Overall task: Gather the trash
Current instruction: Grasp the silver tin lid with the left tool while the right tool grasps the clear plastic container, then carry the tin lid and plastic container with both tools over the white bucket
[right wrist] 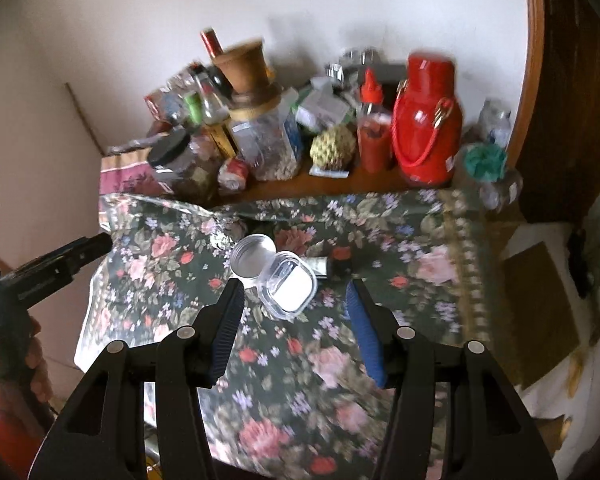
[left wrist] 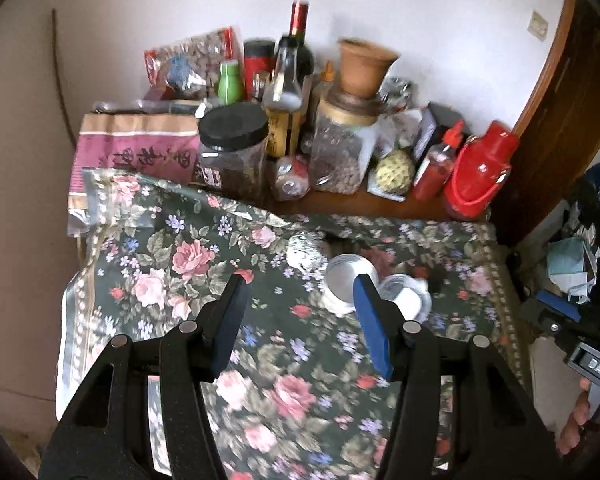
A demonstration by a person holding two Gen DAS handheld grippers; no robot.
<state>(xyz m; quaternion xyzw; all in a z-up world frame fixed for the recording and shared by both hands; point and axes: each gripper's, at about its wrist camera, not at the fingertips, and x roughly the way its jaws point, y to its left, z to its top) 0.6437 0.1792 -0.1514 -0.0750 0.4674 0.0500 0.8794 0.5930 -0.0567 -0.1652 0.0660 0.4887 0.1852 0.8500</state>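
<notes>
Two clear plastic cups (right wrist: 253, 255) and one square tub (right wrist: 290, 288) touching mid-worktop on the floral cloth (right wrist: 400, 240), jars, bottles, one red flask (right wrist: 426, 120) crowding the far edge, left claw (left wrist: 300, 292) and right claw (right wrist: 294, 294) both half-open, empty.

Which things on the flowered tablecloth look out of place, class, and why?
Two empty clear plastic containers, a round one and a squarish one, lie loose mid-cloth, touching and tipped, beside a small dark item too blurred to identify. The flowered tablecloth is rumpled along its far edge, baring the wooden table.
</notes>
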